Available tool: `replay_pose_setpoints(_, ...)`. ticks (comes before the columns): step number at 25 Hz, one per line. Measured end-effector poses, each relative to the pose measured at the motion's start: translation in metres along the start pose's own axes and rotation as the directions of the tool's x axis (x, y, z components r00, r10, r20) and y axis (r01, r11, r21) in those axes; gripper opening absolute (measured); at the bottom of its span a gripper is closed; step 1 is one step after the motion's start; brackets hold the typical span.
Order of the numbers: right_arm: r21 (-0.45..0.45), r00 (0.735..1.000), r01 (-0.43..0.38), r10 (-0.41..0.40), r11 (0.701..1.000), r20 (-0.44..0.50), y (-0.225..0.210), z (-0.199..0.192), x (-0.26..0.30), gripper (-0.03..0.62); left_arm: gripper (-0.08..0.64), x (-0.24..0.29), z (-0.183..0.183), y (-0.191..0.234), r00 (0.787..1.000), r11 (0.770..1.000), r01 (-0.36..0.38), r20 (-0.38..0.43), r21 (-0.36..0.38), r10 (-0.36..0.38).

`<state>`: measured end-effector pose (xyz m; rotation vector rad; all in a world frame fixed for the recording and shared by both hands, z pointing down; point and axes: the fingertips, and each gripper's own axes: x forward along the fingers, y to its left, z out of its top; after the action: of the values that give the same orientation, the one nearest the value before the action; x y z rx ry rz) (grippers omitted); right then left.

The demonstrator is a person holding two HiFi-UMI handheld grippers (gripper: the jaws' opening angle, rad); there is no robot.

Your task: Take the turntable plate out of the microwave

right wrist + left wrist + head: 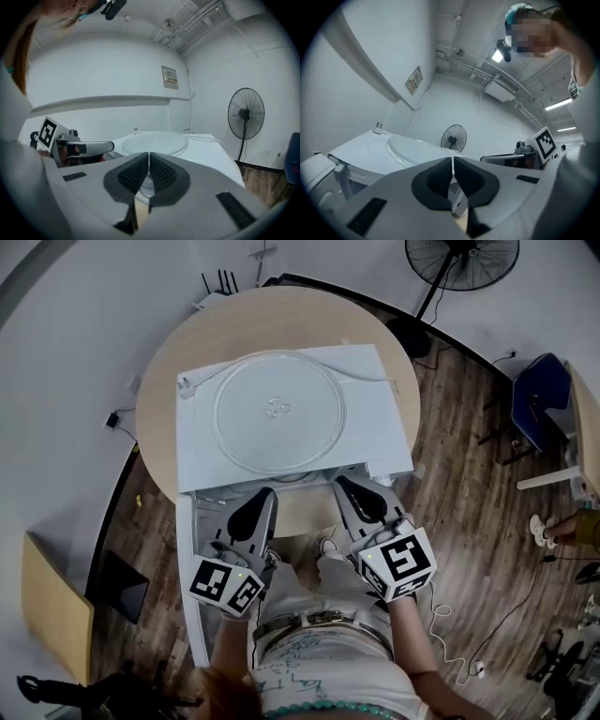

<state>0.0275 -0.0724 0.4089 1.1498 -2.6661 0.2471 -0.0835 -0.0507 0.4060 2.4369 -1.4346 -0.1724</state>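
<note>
The clear glass turntable plate (279,411) lies flat on top of the white microwave (384,427), which stands on a round wooden table (159,399). Both grippers hover side by side just in front of the microwave's near edge. My left gripper (265,493) is shut with nothing between its jaws, and my right gripper (345,482) is shut and empty too. In the left gripper view the plate (405,150) shows beyond the closed left gripper (453,161). In the right gripper view the plate (154,142) lies straight ahead past the closed right gripper (149,157).
The microwave's white door (192,549) hangs open at the lower left, beside my left hand. A standing fan (462,261) is on the wooden floor at the back right. A blue chair (536,395) stands at the right.
</note>
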Motion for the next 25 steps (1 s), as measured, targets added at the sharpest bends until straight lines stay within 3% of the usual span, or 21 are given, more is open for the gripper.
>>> replay_pose_setpoints(6, 0.022, 0.996, -0.081, 0.081, 0.996, 0.035, 0.001, 0.001, -0.005, -0.005, 0.021, -0.001, -0.001, -0.014, 0.997, 0.997, -0.073, 0.011, 0.014, 0.073)
replay_pose_setpoints(11, -0.021, 0.988, -0.104, 0.106, 0.994, 0.109, 0.002, 0.011, -0.008, -0.009, 0.021, -0.004, 0.010, -0.021, 0.987, 0.984, -0.159, 0.036, 0.082, 0.156)
replay_pose_setpoints(20, -0.178, 0.988, -0.085, 0.106, 0.980, 0.110, 0.034, 0.021, -0.004, -0.009, 0.021, -0.013, 0.020, -0.029, 0.974, 0.968, -0.222, 0.063, 0.113, 0.216)
replay_pose_setpoints(25, -0.168, 0.988, -0.060, 0.083, 0.984, 0.129, 0.047, 0.022, -0.002, -0.009, 0.021, -0.013, 0.026, -0.029, 0.973, 0.959, -0.230, 0.069, 0.163, 0.221)
